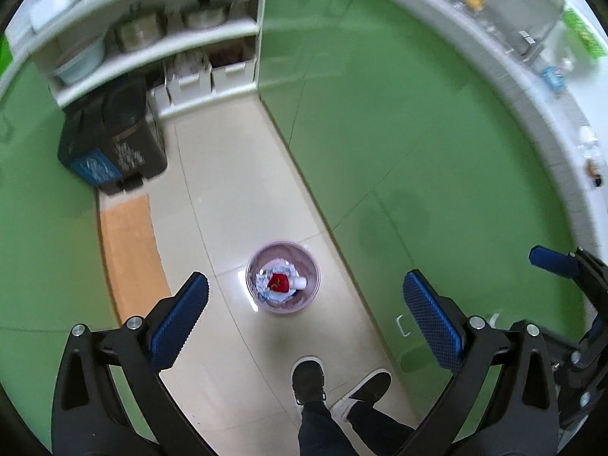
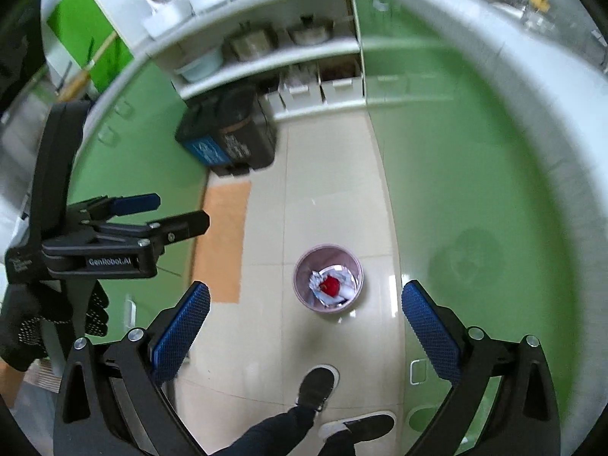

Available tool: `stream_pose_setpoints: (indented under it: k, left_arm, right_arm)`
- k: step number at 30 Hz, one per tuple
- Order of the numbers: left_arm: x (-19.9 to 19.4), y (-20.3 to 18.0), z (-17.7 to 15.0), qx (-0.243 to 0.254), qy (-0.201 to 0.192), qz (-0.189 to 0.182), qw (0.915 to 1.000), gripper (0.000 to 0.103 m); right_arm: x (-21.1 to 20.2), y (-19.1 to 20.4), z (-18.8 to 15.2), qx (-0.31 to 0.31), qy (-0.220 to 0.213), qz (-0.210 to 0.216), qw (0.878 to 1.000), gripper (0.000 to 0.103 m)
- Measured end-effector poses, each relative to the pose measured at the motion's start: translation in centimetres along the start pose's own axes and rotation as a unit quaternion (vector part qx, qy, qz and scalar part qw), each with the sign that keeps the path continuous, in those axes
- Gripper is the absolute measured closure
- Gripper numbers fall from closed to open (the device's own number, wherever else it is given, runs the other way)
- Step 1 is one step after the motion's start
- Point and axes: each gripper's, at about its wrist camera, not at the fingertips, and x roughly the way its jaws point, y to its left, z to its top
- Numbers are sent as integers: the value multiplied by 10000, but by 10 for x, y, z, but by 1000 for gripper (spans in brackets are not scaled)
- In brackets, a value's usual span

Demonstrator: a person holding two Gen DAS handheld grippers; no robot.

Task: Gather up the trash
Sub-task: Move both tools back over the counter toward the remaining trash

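My left gripper (image 1: 304, 315) & right gripper (image 2: 306, 317) both hang high over the floor, jaws spread wide, nothing btwn the blue pads. Pink bin (image 1: 283, 282) sits on the beige tiles straight below, w/ crumpled wrappers, a red item (image 1: 278, 282) & a white bottle (image 1: 299, 284) inside. My shoes near it. Black bins (image 2: 231, 133) by the shelves, well apart.
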Motion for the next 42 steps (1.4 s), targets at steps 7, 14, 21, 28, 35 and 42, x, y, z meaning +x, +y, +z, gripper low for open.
stream_pose_setpoints:
  k: [7, 14, 21, 28, 35, 42]
  left_arm:
    - [-83, -38, 27, 330, -393, -142, 9986, 3]
    - [-116, -94, 51, 1041, -662, -336, 9918, 3]
    - [-132, -157, 67, 1652, -779, -630, 9812, 3]
    - [-130, -228, 83, 2199, -788, -932, 9679, 3]
    - [-108, -303, 96, 2463, -581, -1192, 9601, 3]
    - [-74, -365, 102, 2613, -384, -1139, 9577, 3]
  right_arm:
    - [-102, -19, 9, 408, -649, -159, 9969, 6]
    - [-180, -72, -9, 1106, -1212, -819, 9830, 6]
    - [-245, -127, -51, 1910, -1616, -1511, 9563, 6]
    - [-287, -177, -85, 2482, -1822, -1940, 9314, 6]
    - [-298, -215, -105, 2699, -1797, -2002, 9245, 6]
    - [-296, -250, -107, 2687, -1659, -1936, 9289, 6]
